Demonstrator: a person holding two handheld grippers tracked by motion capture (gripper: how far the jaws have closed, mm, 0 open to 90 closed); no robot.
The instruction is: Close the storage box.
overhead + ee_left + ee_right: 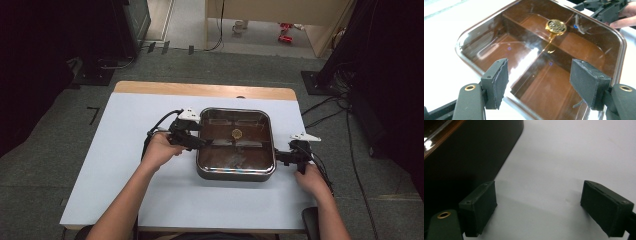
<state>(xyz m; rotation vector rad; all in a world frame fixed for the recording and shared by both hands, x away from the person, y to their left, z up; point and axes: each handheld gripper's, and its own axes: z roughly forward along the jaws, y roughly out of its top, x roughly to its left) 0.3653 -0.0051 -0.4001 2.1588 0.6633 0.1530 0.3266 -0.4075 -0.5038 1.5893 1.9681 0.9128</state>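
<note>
A square dark box [235, 174] with a glossy brown inside, cross dividers and a round gold emblem [237, 133] at its middle sits on the white table top [125, 165]. My left gripper [202, 143] is at the box's left rim. In the left gripper view it [540, 82] stands open over the near rim of the box [499, 47], with the emblem [556, 26] beyond and nothing pressed between its pads. My right gripper [279, 157] is at the box's right side. It [539, 205] is open, low over the table beside the box's dark outer wall [461, 157].
A wooden strip [200, 90] runs along the table's far edge. Grey carpet surrounds the table, with black stands at the left [100, 70] and right [325, 80] and cables [325, 112] on the floor. The other gripper [604, 10] and a finger appear across the box in the left gripper view.
</note>
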